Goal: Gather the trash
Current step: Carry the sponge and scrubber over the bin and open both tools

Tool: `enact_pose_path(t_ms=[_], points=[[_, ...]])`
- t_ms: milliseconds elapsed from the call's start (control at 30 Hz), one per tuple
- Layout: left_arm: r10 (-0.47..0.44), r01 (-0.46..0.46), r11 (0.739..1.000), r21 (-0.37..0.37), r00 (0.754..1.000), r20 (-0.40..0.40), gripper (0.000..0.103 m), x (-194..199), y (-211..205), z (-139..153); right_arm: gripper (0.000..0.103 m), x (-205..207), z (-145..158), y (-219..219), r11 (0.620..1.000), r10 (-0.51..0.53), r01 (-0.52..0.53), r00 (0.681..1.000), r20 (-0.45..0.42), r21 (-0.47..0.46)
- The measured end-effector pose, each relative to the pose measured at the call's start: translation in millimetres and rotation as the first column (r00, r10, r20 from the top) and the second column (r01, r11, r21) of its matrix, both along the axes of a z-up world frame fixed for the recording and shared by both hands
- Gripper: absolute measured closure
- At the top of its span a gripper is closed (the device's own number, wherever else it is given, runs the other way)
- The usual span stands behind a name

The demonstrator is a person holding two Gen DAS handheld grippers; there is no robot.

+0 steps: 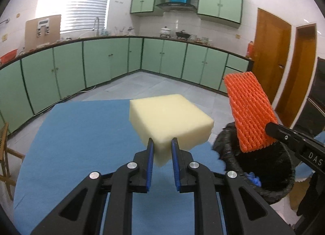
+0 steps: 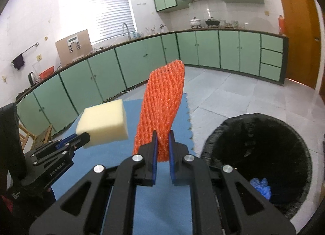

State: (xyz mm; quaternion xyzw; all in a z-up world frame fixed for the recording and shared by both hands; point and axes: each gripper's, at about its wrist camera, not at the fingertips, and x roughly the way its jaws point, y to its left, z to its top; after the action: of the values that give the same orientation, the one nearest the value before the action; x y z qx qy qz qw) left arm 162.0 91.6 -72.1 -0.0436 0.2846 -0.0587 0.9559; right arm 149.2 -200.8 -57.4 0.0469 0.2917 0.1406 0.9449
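The left gripper (image 1: pixel 162 143) is clenched on the near corner of a pale yellow foam block (image 1: pixel 170 119), which juts forward and up from its fingers, clear of the blue mat (image 1: pixel 81 133) beneath. The right gripper (image 2: pixel 162 139) pinches the lower end of an orange foam net sleeve (image 2: pixel 162 103), which stands almost upright ahead of its fingertips. Ahead and to the right of both grippers, lower down on the floor, gapes the black-lined trash bin (image 2: pixel 213 139), with a crumpled blue glove (image 2: pixel 261 187) already lying inside.

To do this step well, I would carry each piece fully past the bin's near rim before letting go. The sleeve is tall and light (it may tip back onto the mat if let go over the rim), so lower it into the mouth first. The block is gripped only by a corner, so keep it from swinging and release it over the middle.

Counted: two grippers, one foam block, one net sleeve, one bin, one glove, one mat.
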Motion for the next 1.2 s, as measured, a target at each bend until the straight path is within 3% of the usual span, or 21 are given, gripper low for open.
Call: enact_pose_path(t_ms=[633, 933, 1200], points=[[-0.238, 0.239, 0.971, -0.020, 0.971, 0.036, 0.086, 15.9, -130.2, 10.2, 0.095, -28.1, -6.9, -129.8, 0.966, -0.256, 0.257, 0.966, 0.019, -0.024], [-0.315, 0.315, 0.949, -0.002, 0.949, 0.018, 0.086, 32.9, -183.5, -1.8, 0.095, -21.2, -33.0, -167.9, 0.941, -0.334, 0.333, 0.942, -0.016, -0.055], [-0.346, 0.347, 0.938, 0.013, 0.937, -0.047, 0.086, 54.6, -221.5, -27.1, 0.095, -4.7, -69.5, -196.0, 0.927, -0.373, 0.368, 0.924, -0.084, -0.070]])
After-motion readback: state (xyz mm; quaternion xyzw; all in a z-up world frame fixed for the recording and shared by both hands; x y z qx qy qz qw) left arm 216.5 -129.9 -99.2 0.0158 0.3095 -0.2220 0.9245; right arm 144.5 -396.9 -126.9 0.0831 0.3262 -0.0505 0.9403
